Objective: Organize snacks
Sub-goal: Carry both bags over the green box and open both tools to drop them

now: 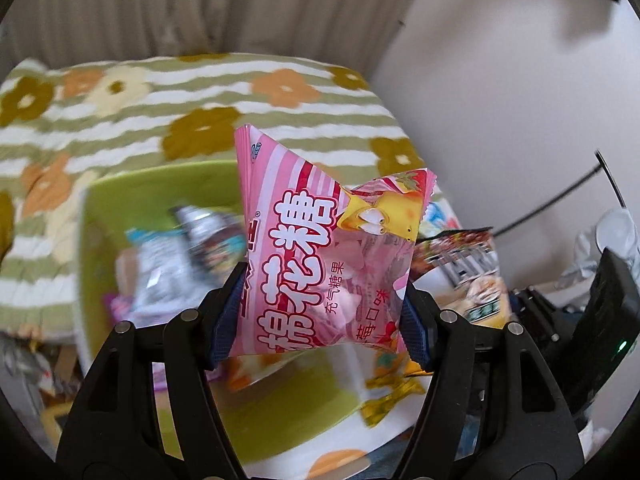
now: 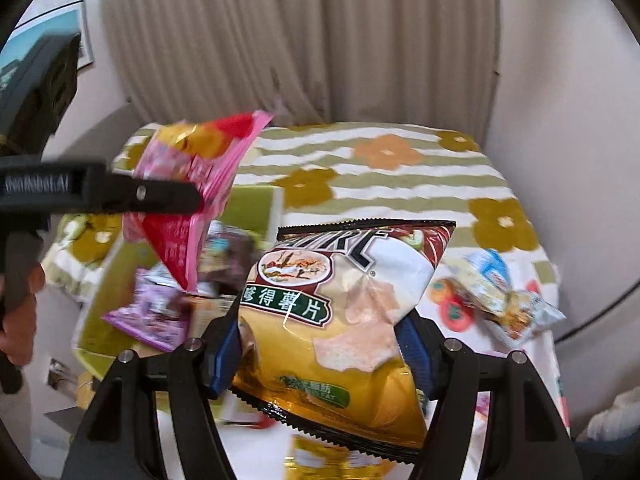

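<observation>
The left tongs [image 1: 324, 312] grasp a pink marshmallow bag [image 1: 320, 248] at frame centre, while the right tongs [image 2: 320, 348] grasp a yellow chip bag [image 2: 340, 328] above a green bin [image 1: 152, 184].

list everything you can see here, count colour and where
marshmallow bag: 1, pink, clamped in the left gripper, lifted above the bin
chip bag: 1, yellow, white and dark red, clamped in the right gripper
bin: 1, lime green, on the bed, blurred snack packs inside, count unclear
purple pack: 1, purple, in the bin
loose packs: a few, blue, white and yellow, on the blanket to the right
blanket: 1, green and white stripes with orange and olive flowers, over the bed
curtain: 1, beige, behind the bed
left gripper: 1, black with blue pads
right gripper: 1, black with blue pads
hand: 1, left edge of the right wrist view
</observation>
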Demonstrator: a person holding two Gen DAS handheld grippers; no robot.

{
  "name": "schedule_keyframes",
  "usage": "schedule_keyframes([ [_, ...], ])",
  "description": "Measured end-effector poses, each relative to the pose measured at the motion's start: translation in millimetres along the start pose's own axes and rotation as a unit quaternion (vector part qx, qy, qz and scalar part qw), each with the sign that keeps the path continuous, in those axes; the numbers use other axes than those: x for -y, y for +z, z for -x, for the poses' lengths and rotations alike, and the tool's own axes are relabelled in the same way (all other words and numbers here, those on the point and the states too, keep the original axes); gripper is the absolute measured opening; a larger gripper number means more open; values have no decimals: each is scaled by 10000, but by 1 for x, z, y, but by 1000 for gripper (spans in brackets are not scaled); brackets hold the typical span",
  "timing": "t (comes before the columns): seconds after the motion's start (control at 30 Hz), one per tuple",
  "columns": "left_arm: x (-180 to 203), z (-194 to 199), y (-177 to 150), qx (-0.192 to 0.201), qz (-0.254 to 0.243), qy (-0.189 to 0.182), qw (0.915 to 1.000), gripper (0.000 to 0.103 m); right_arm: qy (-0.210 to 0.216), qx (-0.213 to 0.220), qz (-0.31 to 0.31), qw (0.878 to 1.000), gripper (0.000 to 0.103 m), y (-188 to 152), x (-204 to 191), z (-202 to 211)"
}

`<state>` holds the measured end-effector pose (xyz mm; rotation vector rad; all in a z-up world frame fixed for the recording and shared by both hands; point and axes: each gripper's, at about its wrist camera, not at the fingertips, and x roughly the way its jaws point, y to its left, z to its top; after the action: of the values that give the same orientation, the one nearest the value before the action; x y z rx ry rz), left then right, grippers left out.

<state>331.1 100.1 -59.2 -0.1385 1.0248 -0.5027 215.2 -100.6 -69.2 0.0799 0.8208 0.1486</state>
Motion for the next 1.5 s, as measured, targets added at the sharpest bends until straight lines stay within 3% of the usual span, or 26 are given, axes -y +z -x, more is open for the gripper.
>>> schedule_keyframes([
  [0.2, -52, 21, -38, 130, 430, 543, 9975, 65, 255, 18, 289, 9993, 64, 7, -31, -2],
  [0.43, -67, 10, -73, -71, 321, 1074, 9937, 68, 357, 24, 331, 9988, 64, 9, -42, -10],
  [0.53, -66, 2, -87, -112, 283, 1386, 9899, 95, 436, -41, 360, 9984, 64, 10, -40, -17],
  [0.57, -65, 0, -90, -109, 320, 1405, 9895, 99, 480, -69, 372, 9981, 64, 11, -40, -20],
  [0.87, -81, 3, -113, -39, 1105, 1384, 9842, 99, 842, -412, 505, 9943, 64, 10, -40, -48],
  [1.2, -88, 8, -113, -26, 1154, 1470, 9824, 99, 1158, -684, 453, 9899, 65, 21, -58, -82],
  [1.3, -91, 9, -114, -24, 1153, 1503, 9819, 99, 1317, -623, 337, 9888, 73, 24, -61, -88],
  [1.37, -93, 10, -115, -25, 1145, 1504, 9820, 99, 1411, -466, 282, 9885, 98, 24, -61, -86],
  [1.5, -95, 12, -120, -38, 1162, 1521, 9815, 99, 1286, -324, 420, 9903, 100, 18, -62, -81],
])
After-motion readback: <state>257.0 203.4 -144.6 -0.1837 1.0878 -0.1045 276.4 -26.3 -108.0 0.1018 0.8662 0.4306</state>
